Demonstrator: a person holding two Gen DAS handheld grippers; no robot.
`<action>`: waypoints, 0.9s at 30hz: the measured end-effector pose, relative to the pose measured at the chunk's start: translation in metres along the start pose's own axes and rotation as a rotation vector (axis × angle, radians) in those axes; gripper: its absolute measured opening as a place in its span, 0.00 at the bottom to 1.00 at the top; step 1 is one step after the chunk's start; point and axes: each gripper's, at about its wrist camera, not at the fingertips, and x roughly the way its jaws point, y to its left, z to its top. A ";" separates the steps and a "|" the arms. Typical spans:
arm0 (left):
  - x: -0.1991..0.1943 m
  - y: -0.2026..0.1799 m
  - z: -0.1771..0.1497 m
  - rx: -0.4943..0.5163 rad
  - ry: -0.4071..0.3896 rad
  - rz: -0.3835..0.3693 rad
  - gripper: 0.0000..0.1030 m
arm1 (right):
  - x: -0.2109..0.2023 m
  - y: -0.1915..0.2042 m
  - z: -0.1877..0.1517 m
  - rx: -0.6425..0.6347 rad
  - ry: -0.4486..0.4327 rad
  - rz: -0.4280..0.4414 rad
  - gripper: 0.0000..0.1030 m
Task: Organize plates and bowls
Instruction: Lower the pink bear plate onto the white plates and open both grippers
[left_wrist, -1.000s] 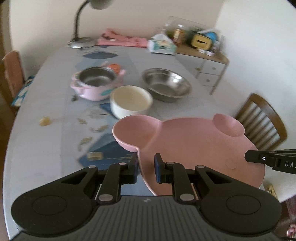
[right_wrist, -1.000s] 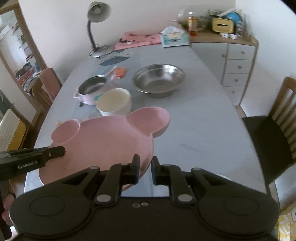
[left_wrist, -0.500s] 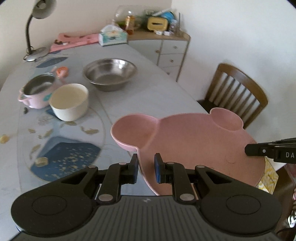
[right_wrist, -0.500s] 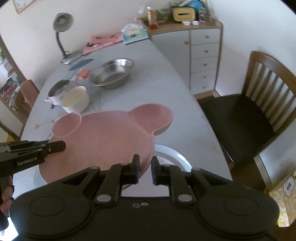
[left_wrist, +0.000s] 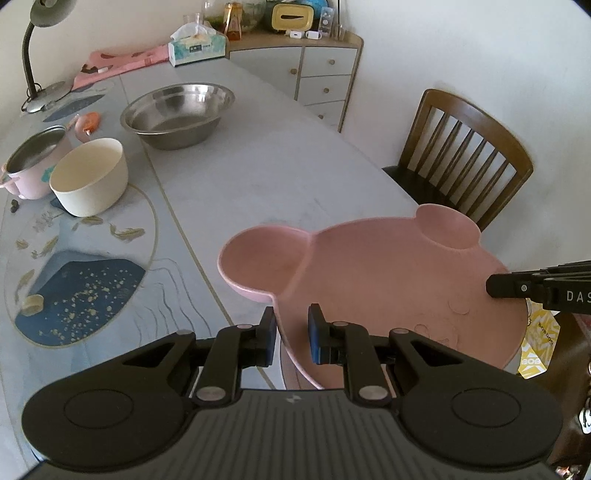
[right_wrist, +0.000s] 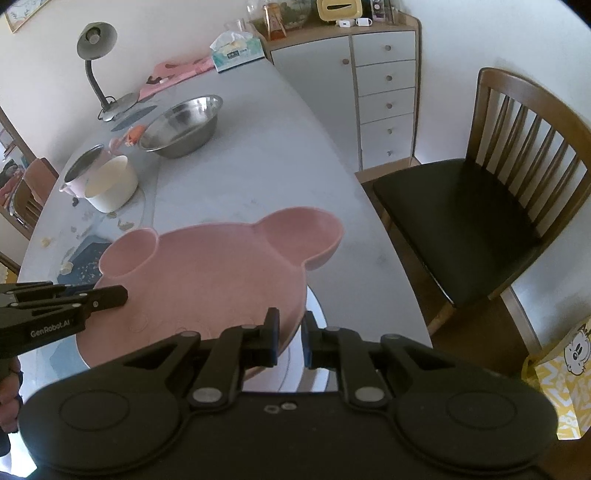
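Note:
A pink bear-shaped plate (left_wrist: 388, 280) with two round ear wells is held off the grey table (left_wrist: 277, 177), near its right end. My left gripper (left_wrist: 291, 336) is shut on the plate's near rim. My right gripper (right_wrist: 290, 338) is shut on the rim of the same plate (right_wrist: 207, 280) at the other side. Each gripper shows in the other's view: the right gripper (left_wrist: 493, 286) at the plate's right edge, the left gripper (right_wrist: 123, 294) at its left edge. A white plate (right_wrist: 320, 314) lies on the table, mostly hidden under the pink one.
Farther along the table stand a steel bowl (left_wrist: 177, 114), a cream bowl (left_wrist: 90, 177) and a pink pot (left_wrist: 33, 162). A desk lamp (right_wrist: 96, 40) and tissue box (left_wrist: 197, 46) are at the far end. A wooden chair (right_wrist: 480, 206) and a drawer cabinet (right_wrist: 384, 92) stand to the right.
Both grippers carried the pink plate rightward and lower, away from the bowls toward the table end by the chair. The white plate came into view beneath it.

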 end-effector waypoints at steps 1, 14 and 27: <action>0.002 0.000 0.001 -0.001 0.001 0.003 0.16 | 0.002 -0.002 0.000 -0.002 0.001 0.004 0.13; 0.021 -0.008 -0.002 -0.025 0.040 0.029 0.16 | 0.022 -0.015 0.001 -0.026 0.038 0.025 0.12; 0.030 -0.006 -0.013 -0.034 0.075 0.040 0.16 | 0.036 -0.013 -0.002 -0.062 0.087 0.030 0.13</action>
